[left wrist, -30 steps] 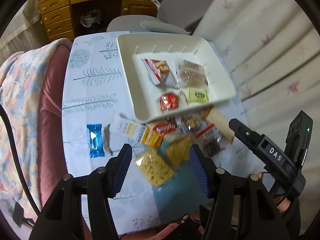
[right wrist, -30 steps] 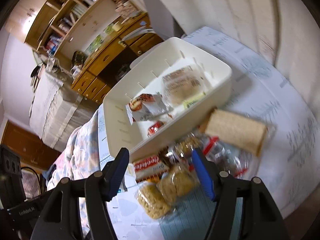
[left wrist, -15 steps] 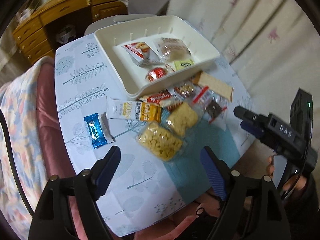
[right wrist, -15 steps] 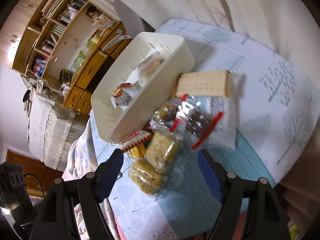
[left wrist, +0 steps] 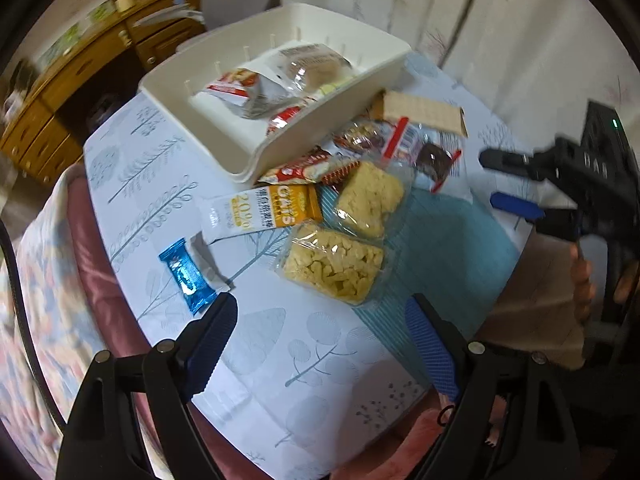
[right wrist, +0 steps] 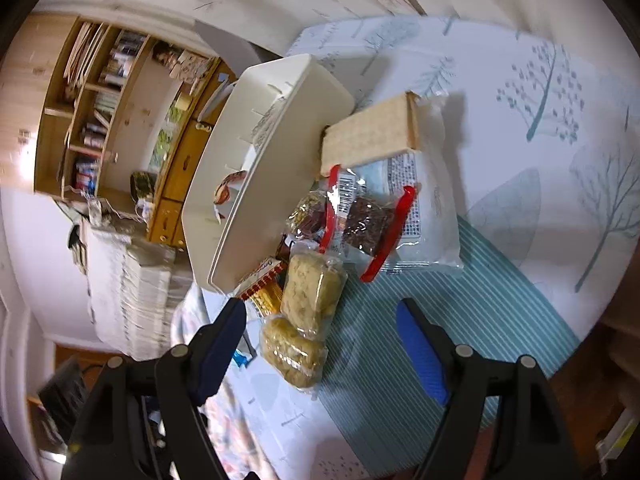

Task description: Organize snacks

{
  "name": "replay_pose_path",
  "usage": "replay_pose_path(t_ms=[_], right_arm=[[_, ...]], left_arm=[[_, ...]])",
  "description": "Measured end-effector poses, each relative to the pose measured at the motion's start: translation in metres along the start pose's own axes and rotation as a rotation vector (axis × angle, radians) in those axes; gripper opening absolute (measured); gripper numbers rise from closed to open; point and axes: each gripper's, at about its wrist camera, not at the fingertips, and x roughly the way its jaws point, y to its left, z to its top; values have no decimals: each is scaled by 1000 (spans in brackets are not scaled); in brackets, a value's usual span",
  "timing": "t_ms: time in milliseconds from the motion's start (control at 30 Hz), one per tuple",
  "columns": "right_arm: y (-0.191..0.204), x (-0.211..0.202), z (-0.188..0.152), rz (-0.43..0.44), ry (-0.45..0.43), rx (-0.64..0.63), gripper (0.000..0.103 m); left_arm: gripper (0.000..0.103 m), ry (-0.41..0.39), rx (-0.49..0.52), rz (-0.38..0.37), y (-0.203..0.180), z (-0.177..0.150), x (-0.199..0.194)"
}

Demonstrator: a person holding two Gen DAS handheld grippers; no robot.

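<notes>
A white bin holds several wrapped snacks. In front of it lies a pile of loose snacks: two yellow puffed-rice packs, an oats bar, a blue candy wrapper, a wafer and a red-trimmed pack. My left gripper is open and empty above the table's near edge. My right gripper is open and empty, just short of the puffed-rice packs. It also shows at the right of the left wrist view.
The table has a tree-print cloth with a teal striped patch. A pink cushion with a floral blanket lies left of the table. Wooden drawers stand behind, and a curtain hangs on the right.
Both grippers have pulled back and up from the snack pile toward the table's near edge. Both stay open. The snacks have not moved.
</notes>
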Motion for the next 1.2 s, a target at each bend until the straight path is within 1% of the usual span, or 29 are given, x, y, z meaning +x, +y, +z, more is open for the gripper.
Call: replay_pose_path(t_ms=[67,167,233,333,400,433,567,667,767,867,967,1033,1067,1100,1200], right_arm=[[-6,6,3,26,3,38,78],[-15,15,8,53,4,72,78],[-19,23,13,55,9,89,78],[-24,33,18,59,22,104,77],[-28,40,20,53,32,118,72],[-30,43,21,50,37,127,72],[-36,53,27,47,48,156,66],[-41,60,32,49,59,177,64],[-43,66,35,62,69,186,60],[-42,70,40,58,75,186,59],[-44,71,44,55,81,183,58],[-45,73,46,34,90,191,50],[-48,73,47,22,96,196,43],[-51,73,48,12,102,203,38],[-57,73,49,30,108,225,37]], left_arm=[[89,22,15,-11,-2,2,9],[90,67,40,-17,-6,7,28],[90,108,49,-25,-9,12,44],[91,149,45,-51,-11,19,62],[92,190,37,-69,-12,26,77],[92,207,31,-82,-13,29,83],[93,248,12,-106,-12,39,100],[97,282,5,-116,-12,46,113],[97,311,0,-131,-12,50,123],[102,326,-9,-129,-13,56,131],[102,336,-20,-131,-13,57,137],[102,344,-26,-131,-12,61,142],[102,348,-33,-132,-13,62,144],[102,351,-38,-133,-13,64,146],[102,360,-63,-136,-12,66,153]])
